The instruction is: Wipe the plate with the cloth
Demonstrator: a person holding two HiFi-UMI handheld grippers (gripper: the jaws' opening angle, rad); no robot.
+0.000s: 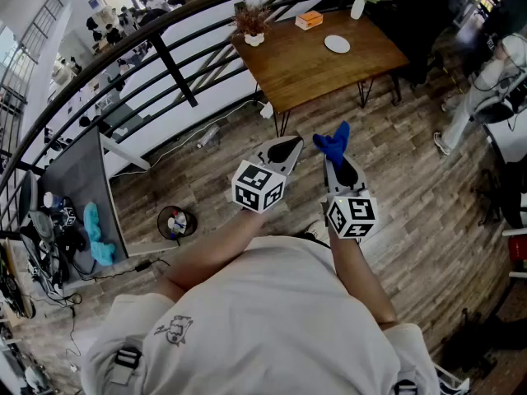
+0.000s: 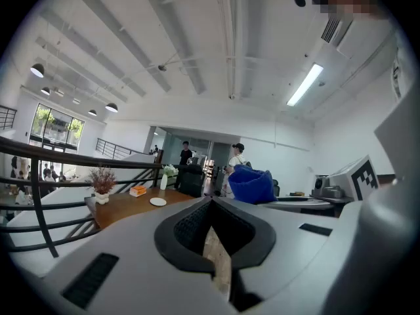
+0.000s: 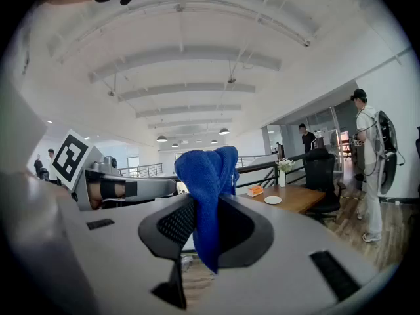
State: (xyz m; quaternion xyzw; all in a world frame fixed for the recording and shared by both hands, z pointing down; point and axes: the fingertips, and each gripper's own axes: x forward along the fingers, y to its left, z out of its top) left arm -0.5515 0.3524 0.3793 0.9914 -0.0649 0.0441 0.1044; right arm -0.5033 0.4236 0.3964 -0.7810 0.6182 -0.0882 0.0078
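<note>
Plate (image 1: 337, 44) — small, white — lies on the wooden table (image 1: 305, 68), well apart from both grippers, near an orange box (image 1: 309, 20) and a vase (image 1: 357, 6). Blue cloth (image 3: 205, 176) is clamped between the jaws of the right gripper (image 1: 332, 161), bunched above them and hanging a little below. Left gripper (image 2: 215, 245) has its jaws together with nothing between them. Both are held roughly level, side by side, above the plank floor (image 1: 412, 163) — the person stands short of the table, beside a black railing (image 1: 174, 70).
</note>
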